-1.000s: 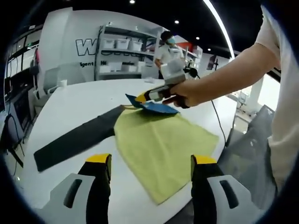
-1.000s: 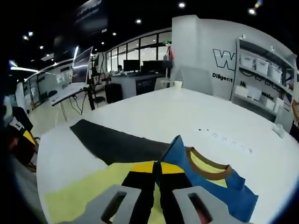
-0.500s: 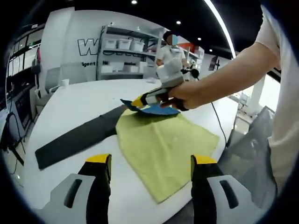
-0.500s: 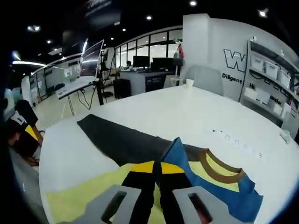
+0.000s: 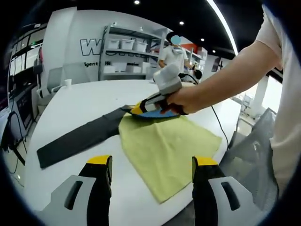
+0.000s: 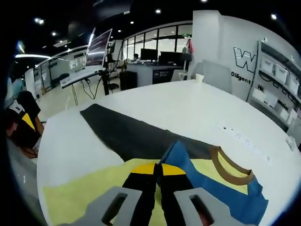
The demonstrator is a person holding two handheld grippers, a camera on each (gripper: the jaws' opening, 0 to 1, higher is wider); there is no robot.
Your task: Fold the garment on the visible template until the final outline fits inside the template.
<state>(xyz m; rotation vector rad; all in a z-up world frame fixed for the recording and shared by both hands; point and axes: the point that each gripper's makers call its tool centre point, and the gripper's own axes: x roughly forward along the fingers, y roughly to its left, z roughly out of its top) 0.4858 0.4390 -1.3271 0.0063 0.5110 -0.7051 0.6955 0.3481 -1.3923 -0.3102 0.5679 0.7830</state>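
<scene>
A yellow-green garment (image 5: pixel 164 146) lies flat on the white table, partly over a long black template (image 5: pixel 80 139). Its blue part (image 5: pixel 157 113) sits at the far edge, and my right gripper (image 5: pixel 136 109), held by a hand, is shut on it. In the right gripper view the shut gripper (image 6: pixel 158 170) pinches a lifted blue flap (image 6: pixel 178 153), with the brown collar (image 6: pixel 230 169) to the right, yellow cloth (image 6: pixel 80 197) below and the black template (image 6: pixel 127 134) ahead. My left gripper (image 5: pixel 152 164) hovers open over the garment's near edge, holding nothing, and appears as a black and yellow left gripper (image 6: pixel 21 127) at the left.
The round white table (image 5: pixel 70 103) ends close on the near side. A person's arm (image 5: pixel 235 70) reaches across from the right. A standing person (image 5: pixel 175 52) and shelves (image 5: pixel 124 56) are behind. A grey chair (image 5: pixel 254 150) stands at the right. Desks with monitors (image 6: pixel 99 52) lie beyond.
The right gripper has carried the blue flap lower and to the left, toward the black template, so less blue shows in the left gripper view. The left gripper stays open and still.
</scene>
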